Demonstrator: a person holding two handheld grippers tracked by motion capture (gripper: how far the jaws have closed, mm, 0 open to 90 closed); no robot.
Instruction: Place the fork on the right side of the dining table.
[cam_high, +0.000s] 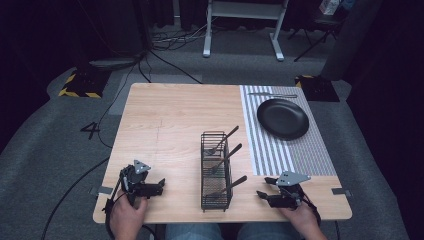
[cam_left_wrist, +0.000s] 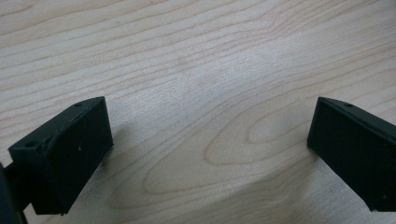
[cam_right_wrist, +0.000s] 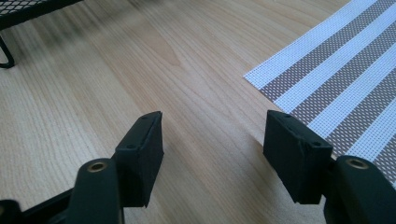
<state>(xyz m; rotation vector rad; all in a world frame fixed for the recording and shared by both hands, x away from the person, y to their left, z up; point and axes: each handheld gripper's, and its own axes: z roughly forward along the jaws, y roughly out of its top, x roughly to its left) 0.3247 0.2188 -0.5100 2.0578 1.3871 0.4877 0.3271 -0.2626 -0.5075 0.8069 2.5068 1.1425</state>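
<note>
Both tongs rest on bench, jaws apart, empty: left tongs (cam_high: 159, 187) at 7 o'clock, right tongs (cam_high: 262, 195) at 5. Wire basket (cam_high: 216, 170) with utensils between them, long axis 12-to-6, right tongs nearer.

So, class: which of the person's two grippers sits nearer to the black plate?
Right. The right gripper rests just below the placemat's near edge, on the black plate's side; the left gripper sits beyond the wire basket, farther off.
</note>
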